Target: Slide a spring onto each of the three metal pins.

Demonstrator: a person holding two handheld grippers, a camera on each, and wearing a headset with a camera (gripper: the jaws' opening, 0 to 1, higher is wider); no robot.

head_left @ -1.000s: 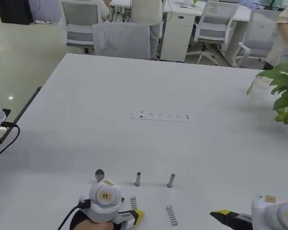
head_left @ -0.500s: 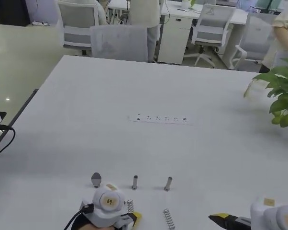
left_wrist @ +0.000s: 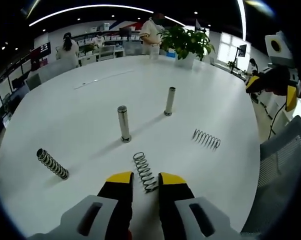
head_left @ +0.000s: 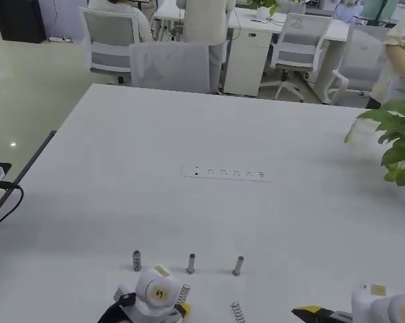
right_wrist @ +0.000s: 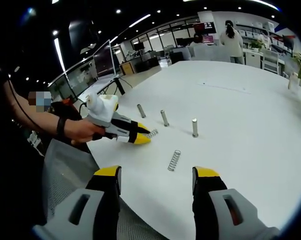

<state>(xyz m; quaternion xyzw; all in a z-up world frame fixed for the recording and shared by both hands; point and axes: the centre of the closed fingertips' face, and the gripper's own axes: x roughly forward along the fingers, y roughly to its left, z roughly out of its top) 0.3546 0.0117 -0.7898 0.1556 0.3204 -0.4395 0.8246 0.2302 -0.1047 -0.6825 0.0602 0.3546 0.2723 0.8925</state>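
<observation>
Pins stand in a row of 3 on the white table [head_left: 122, 168]. The left pin [head_left: 136, 255] carries a fitted spring [left_wrist: 53, 164] down its shaft, while the middle pin [head_left: 191, 264] and the right pin [head_left: 238, 265] are bare. Low over the table, just in front of the middle pin, is the left hand-held gripper [left_wrist: 146, 178]. Its yellow-tipped jaws are drawn close together, with the end of the near spring [left_wrist: 143, 170] between them; whether they actually pinch it I cannot tell. That spring points away from the jaws toward the middle pin and stops short of it. The loose spring [right_wrist: 174, 160] lies flat on the table, near the right pin but apart from it. It is ahead of the right hand-held gripper [right_wrist: 157, 173], whose jaws stand wide apart and hold nothing.
</observation>
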